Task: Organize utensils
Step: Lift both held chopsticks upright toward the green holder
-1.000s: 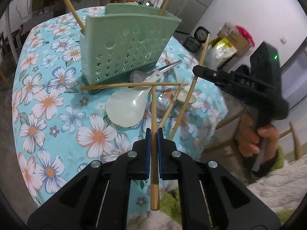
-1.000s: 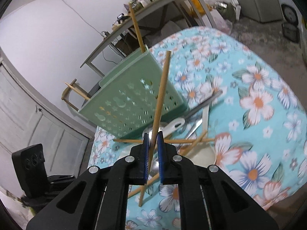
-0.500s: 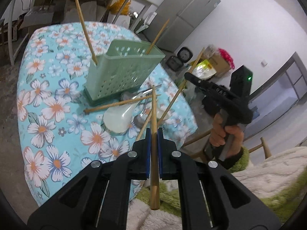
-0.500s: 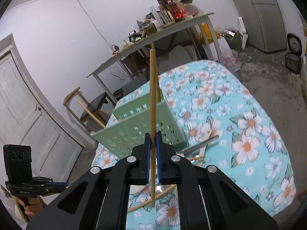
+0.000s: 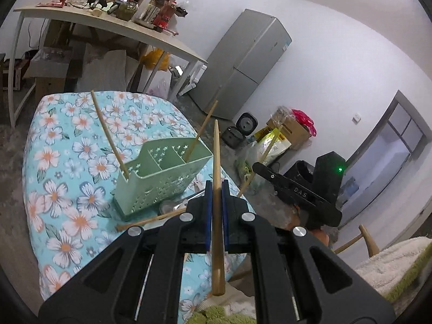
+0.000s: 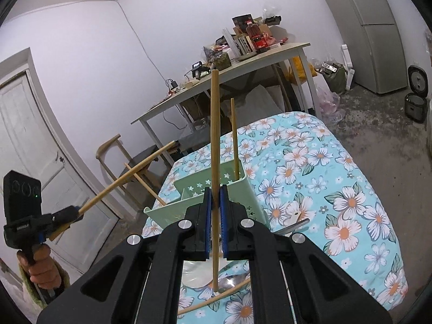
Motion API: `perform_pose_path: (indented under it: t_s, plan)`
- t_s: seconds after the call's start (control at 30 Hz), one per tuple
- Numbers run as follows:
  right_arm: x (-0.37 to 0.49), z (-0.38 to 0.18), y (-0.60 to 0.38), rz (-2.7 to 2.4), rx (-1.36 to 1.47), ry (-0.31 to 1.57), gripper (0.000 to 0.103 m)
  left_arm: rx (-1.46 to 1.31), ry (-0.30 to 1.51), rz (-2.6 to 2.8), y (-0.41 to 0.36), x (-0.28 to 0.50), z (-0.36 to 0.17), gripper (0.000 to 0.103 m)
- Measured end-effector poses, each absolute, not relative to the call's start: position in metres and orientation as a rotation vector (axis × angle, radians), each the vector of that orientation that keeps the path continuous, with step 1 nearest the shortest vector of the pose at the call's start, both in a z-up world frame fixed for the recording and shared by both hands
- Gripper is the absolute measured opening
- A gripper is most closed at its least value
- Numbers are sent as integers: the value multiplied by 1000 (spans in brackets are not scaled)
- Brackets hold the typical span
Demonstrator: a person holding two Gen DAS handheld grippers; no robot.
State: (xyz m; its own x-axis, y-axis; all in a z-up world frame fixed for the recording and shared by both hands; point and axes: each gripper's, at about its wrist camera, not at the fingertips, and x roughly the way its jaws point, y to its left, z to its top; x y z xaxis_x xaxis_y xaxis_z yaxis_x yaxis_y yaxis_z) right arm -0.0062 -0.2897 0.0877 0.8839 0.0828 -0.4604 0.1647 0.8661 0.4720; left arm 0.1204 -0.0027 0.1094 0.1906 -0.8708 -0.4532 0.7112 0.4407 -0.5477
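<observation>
Each tool is pinched on its own chopstick, left tool [image 5: 215,210] and right tool [image 6: 215,216] holding them raised above the worktop [image 5: 67,145], probably to drop them upright into the green holder [image 5: 162,178] beside the utensils yet unsorted

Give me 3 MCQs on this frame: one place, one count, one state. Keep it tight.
1. Where is the green caddy?
A. on the floral tablecloth
B. on the floor
C. on the white desk

2. How many chopsticks stand in the caddy?
A. none
B. two
C. five

3. What is the state of the left gripper?
A. open and empty
B. shut on a chopstick
C. shut on a spoon

Key: 1 A, its base sits on the flowered cloth. 2 B, one sticks out at each end. 3 B, the stick is pinched between its blue pads; the right gripper pinches its own chopstick likewise.
</observation>
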Motion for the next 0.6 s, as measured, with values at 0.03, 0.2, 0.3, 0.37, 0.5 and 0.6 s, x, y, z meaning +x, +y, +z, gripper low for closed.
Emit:
perform_pose_path:
  t_s: [0.03,0.2,0.3,0.37,0.5,0.6]
  plan:
    - [-5,87,-290,-43,531,491,6,-223,813,-1115,-6,122,109,6]
    - [-4,83,-291,-42,540,494,6,-167,917,-1060,-20,138,101,6]
    - [-5,82,-294,-45,551,495,6,-132,970,-1025,-22,147,98,6]
    - [-6,80,-296,-47,558,494,6,-115,1018,-999,-23,156,97,6]
    - [-5,76,-299,-46,575,496,6,-63,1057,-977,-29,166,99,6]
    - [-5,73,-301,-43,586,498,6,-30,1075,-974,-36,168,102,6]
